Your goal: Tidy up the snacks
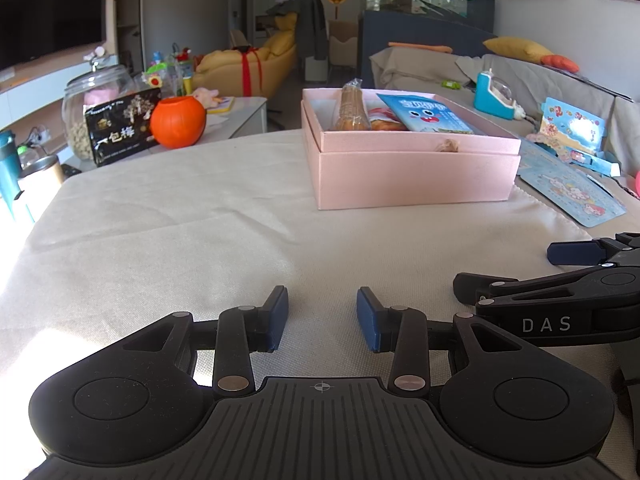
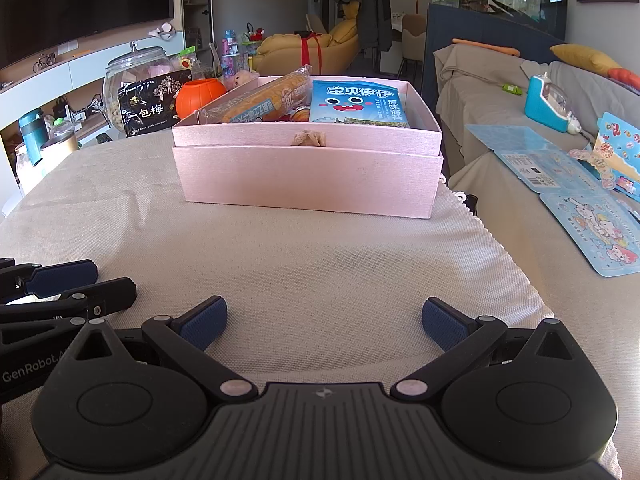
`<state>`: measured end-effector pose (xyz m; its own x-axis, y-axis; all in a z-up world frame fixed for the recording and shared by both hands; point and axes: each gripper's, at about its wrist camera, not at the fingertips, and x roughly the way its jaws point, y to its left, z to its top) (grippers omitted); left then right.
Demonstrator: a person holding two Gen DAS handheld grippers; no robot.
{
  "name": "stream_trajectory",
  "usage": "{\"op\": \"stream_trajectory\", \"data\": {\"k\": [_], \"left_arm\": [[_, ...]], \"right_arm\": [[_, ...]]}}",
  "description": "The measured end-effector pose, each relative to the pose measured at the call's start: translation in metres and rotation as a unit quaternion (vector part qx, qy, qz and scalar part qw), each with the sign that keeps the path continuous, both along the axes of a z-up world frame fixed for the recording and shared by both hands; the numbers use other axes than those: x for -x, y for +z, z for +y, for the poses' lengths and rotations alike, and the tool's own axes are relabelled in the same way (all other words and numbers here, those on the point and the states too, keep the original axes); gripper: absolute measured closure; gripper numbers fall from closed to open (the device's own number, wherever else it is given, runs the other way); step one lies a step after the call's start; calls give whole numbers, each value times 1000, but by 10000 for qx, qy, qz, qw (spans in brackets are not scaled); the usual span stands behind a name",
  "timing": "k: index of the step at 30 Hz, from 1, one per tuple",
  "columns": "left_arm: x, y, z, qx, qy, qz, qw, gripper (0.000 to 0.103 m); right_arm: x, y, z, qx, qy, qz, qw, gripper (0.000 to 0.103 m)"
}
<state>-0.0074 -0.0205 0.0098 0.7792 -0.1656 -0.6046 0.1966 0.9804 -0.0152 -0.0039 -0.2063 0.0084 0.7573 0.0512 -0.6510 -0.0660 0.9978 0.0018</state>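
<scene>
The pink box [image 2: 308,176] sits at the counter's [image 2: 280,264] far side, snacks inside. It lies straight ahead of the right hand-held gripper [image 2: 324,322], which looks nearer, and ahead-right of the left hand-held gripper [image 1: 322,318]. Both are open and empty.

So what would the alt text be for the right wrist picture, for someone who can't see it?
An open pink box of snack packets, including a blue seaweed pack and a long orange-wrapped snack, sits on a beige cloth. The right gripper is open and empty in the foreground, the left gripper beside it.
</scene>
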Motion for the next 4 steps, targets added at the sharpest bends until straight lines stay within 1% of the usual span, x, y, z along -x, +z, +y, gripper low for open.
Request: {"op": "stream_trajectory", "data": {"k": [4], "left_arm": [[-1,0,3,16,2,1,10000,61]], "right_arm": [[0,0,0,1,1,0,10000,0]]}}
